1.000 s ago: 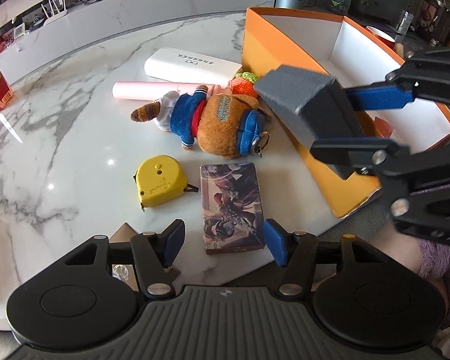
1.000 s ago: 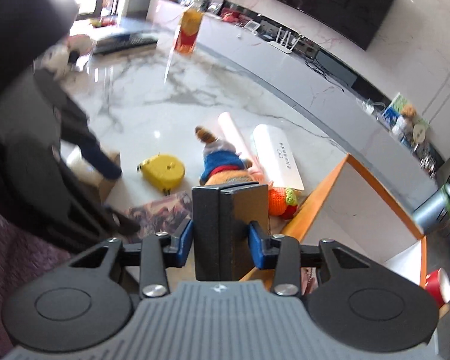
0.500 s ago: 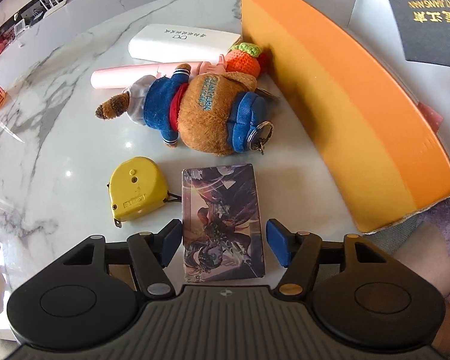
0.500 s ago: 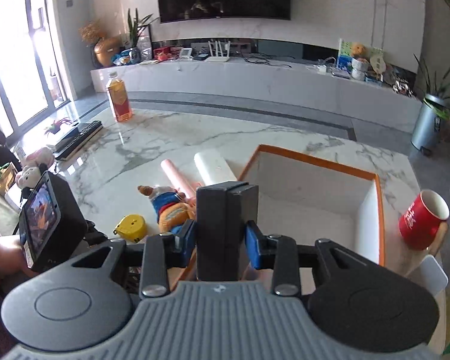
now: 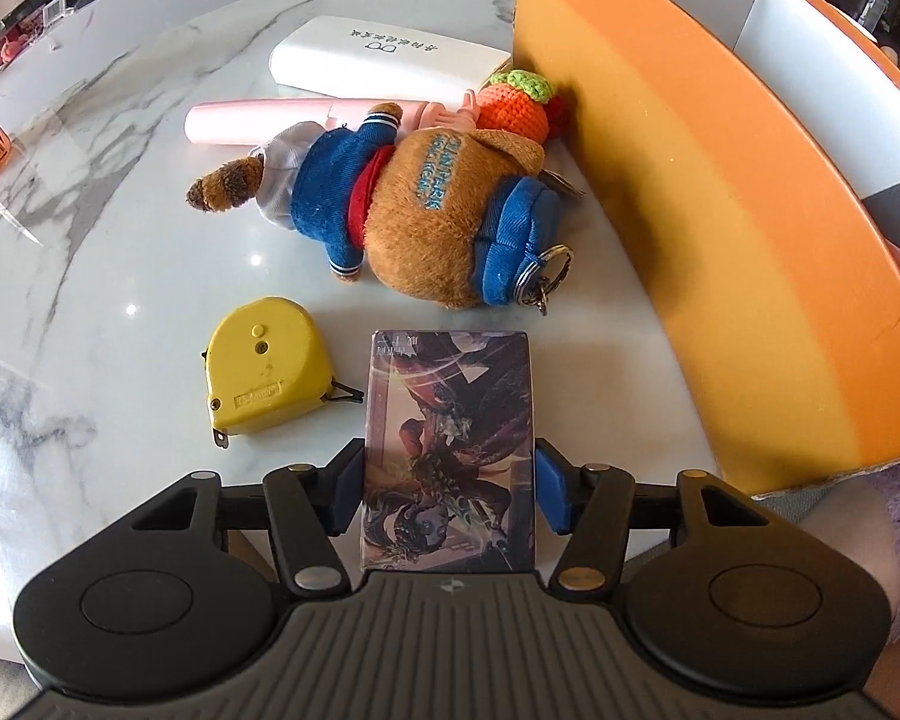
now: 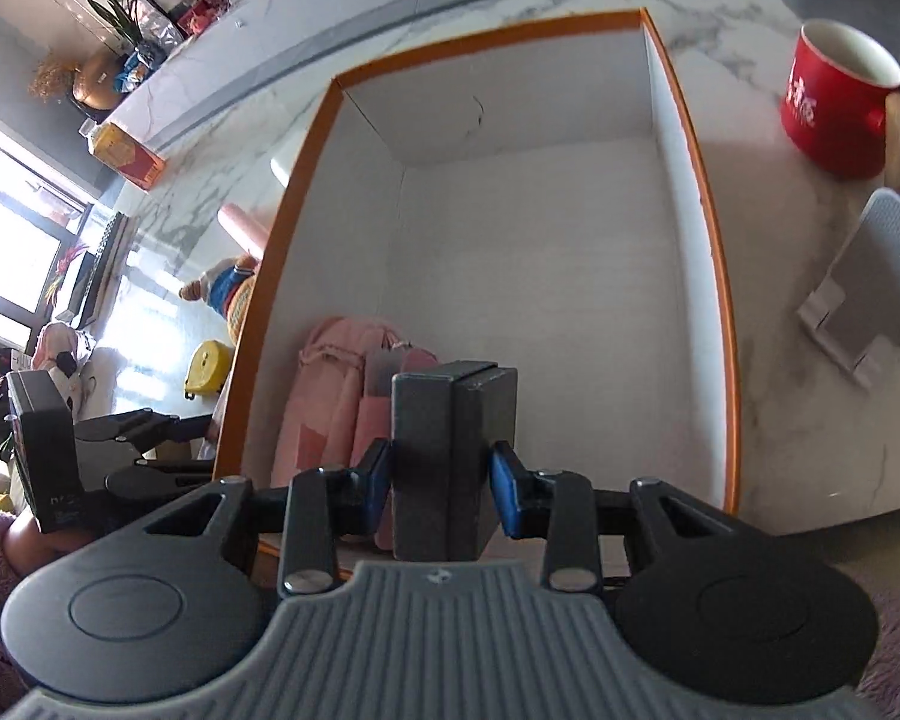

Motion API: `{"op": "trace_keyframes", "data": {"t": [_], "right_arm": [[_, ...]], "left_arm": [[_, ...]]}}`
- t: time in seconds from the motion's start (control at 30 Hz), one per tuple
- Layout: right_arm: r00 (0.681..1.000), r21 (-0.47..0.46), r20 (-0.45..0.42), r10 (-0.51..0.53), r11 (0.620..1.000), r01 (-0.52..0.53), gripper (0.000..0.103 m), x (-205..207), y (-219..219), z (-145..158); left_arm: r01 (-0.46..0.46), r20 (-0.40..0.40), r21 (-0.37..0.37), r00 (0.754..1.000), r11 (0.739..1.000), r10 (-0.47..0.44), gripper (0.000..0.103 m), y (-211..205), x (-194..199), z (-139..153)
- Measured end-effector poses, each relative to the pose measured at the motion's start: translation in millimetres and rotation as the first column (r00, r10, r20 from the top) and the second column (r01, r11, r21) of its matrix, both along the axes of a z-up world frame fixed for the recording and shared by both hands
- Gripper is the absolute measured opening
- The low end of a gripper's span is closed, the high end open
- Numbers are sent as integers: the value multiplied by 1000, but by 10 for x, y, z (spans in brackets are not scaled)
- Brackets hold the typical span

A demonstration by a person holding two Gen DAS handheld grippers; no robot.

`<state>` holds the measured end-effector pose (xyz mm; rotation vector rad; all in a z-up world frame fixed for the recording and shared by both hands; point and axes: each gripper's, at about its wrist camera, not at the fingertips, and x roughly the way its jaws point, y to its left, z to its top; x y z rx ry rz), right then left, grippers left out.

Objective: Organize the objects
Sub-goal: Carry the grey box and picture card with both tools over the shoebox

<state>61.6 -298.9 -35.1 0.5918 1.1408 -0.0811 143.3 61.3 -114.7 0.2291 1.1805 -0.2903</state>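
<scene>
A card box with dark fantasy art [image 5: 450, 420] lies flat on the marble table [image 5: 90, 240]. My left gripper [image 5: 450, 492] straddles its near half. The jaws are closing, and the blue pads stand right at the box's long sides without clearly pressing on them. My right gripper [image 6: 441, 480] is shut on a dark grey box [image 6: 450, 420], held upright above the near end of the open orange storage box [image 6: 486, 42]. A pink cloth item [image 6: 330, 390] lies inside at the near left.
A brown plush in blue clothes [image 5: 420, 216], a yellow tape measure [image 5: 264, 372], a pink tube [image 5: 270, 120], a white case [image 5: 384, 60] and a crocheted orange [image 5: 516, 108] lie left of the orange wall [image 5: 720, 240]. A red mug [image 6: 834, 102] and a grey stand [image 6: 870, 288] sit right of the storage box.
My right gripper rolled and swung with the dark grey box from beside the toys to over the orange box. My left gripper came down around the card box and its jaws narrowed.
</scene>
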Motion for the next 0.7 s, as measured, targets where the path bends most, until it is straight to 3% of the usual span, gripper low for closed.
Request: {"op": "trace_keyframes", "data": {"t": [0.2,0.5,0.7], "right_arm": [[996,66,-85,9,998,-4,37,141,-83,-224],[999,118,-45,-31,992,36,39,133,-89,-349],[999,73,32,-31,997,29,40,14,38,-338]], "left_arm": [[-28,49,-86,998,996,33,66,32,-96,287],[32,123,-245,992,969,-2,66,-213,-190,878],[85,158,-269,987,959,-43,66,-501,-217,1023]]}}
